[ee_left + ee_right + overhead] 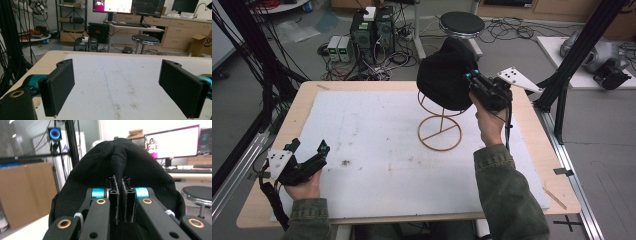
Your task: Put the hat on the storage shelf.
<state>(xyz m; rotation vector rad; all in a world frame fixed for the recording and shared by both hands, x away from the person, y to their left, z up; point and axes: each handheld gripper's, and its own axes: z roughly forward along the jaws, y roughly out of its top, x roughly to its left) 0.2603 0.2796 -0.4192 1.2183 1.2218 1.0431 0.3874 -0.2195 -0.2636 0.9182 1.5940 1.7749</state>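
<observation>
Cap (446, 80) fold pinched between right tongs (120, 195), over stand (440, 131)

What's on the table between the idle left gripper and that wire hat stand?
Nothing: in the high view, bare stained white mat separates the left gripper from the wire stand.

The left hand-held gripper (307, 157) rests low at the near left with its jaws spread wide, while the right hand-held gripper (473, 80) is raised on an outstretched forearm, jaws pinched together
</observation>
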